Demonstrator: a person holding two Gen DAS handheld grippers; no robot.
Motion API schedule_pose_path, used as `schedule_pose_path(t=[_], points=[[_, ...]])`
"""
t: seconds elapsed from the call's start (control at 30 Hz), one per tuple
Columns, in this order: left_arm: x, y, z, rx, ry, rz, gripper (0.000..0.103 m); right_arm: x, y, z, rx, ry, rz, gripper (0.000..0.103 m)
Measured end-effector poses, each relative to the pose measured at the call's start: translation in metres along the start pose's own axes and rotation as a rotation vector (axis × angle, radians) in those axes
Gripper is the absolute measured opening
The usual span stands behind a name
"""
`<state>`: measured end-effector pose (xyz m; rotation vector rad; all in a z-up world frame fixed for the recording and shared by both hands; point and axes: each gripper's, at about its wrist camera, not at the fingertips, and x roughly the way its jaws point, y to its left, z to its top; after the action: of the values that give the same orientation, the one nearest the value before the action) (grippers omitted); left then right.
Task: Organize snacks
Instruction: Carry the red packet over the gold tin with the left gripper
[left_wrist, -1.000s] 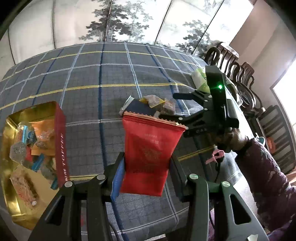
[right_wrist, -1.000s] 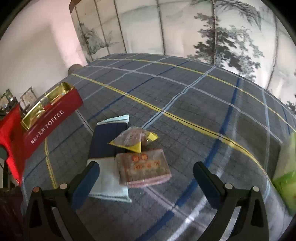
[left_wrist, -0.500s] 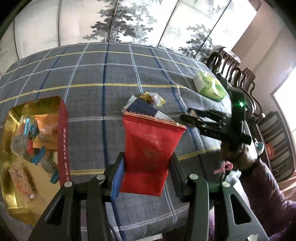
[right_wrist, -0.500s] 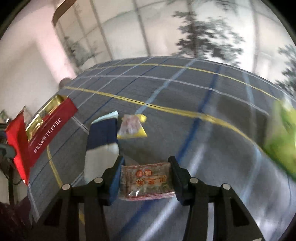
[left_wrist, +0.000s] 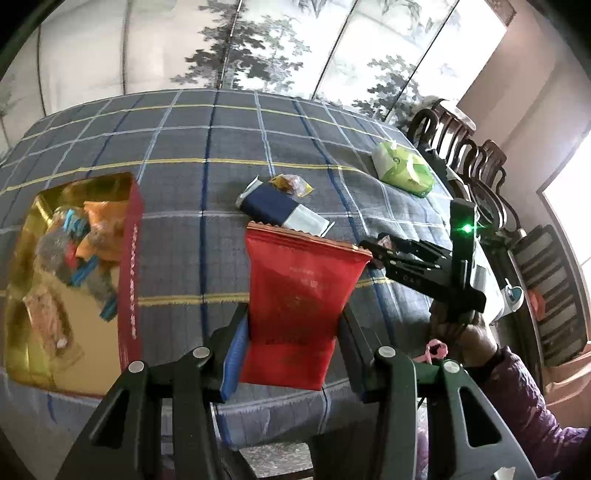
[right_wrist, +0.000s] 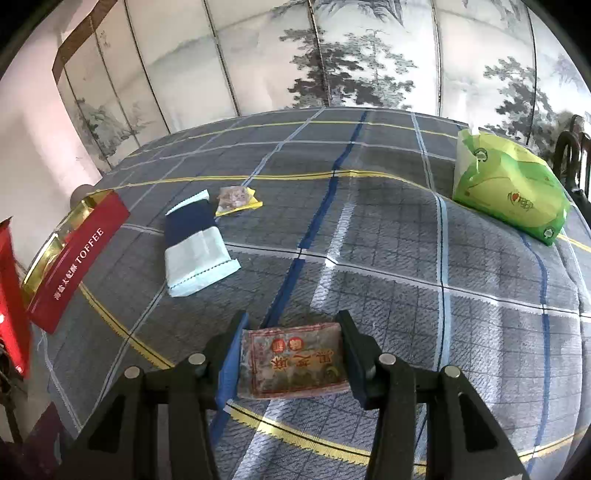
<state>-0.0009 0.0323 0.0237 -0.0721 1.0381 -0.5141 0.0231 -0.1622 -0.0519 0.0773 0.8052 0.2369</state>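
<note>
- Left gripper (left_wrist: 293, 325) clamped on a red snack pouch (left_wrist: 301, 291), pads pressing its two side edges, pouch standing upright between the fingers with its crimped top edge uppermost
- Lower part of the pouch pinched between the pads, upper part flaring wider above the fingertips
- Right gripper (right_wrist: 291, 354) closed on a flat brown packet (right_wrist: 293, 363), one pad on each short end, packet lying crosswise between the jaws with its printed face up
- Packet held clear above the checked tablecloth (right_wrist: 369, 229), no part of it seen touching the cloth
- From the left wrist view, right gripper (left_wrist: 376, 251) seen side-on just right of the red pouch's top corner, a green light on its body, gripped by a hand (left_wrist: 461, 332) with a purple sleeve (left_wrist: 517, 402) behind it
- Open red toffee tin (left_wrist: 127, 266) with a gold inside at the left of the cloth, several wrapped sweets lying in it; well left of the held pouch
- Same tin (right_wrist: 79, 254) at the far left in the right wrist view, white "TOFFEE" lettering on its red wall
- Navy-and-white packet (right_wrist: 195, 247) flat on the cloth, near mid-table, between the tin and the right gripper
- Small yellow-edged sachet (right_wrist: 236, 199) just beyond the navy packet's far end, touching or nearly so
- Green tissue pack (right_wrist: 509, 192) on the right side of the table, well apart from both held snacks
- Dark wooden chairs (left_wrist: 461, 147) beyond the table's right edge, a painted folding screen (left_wrist: 258, 44) behind
</note>
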Motion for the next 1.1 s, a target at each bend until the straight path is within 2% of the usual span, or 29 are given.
schedule_pose_path(t=[0.47, 0.73, 0.9, 1.1], points=[[-0.045, 0.015, -0.022, -0.044, -0.074, 0.051, 0.042, -0.002, -0.005, 0.001, 0.024, -0.004, -0.083, 0.048], [-0.076, 0.053, -0.036, -0.103, -0.116, 0.111, 0.042, 0.0, 0.0, 0.002, 0.002, 0.003, -0.108, 0.048], [-0.096, 0.09, -0.043, -0.164, -0.148, 0.194, 0.042, 0.0, 0.002, 0.001, -0.007, 0.005, -0.119, 0.048], [-0.111, 0.126, -0.044, -0.222, -0.18, 0.255, 0.042, 0.001, 0.005, 0.001, -0.014, 0.007, -0.128, 0.048]])
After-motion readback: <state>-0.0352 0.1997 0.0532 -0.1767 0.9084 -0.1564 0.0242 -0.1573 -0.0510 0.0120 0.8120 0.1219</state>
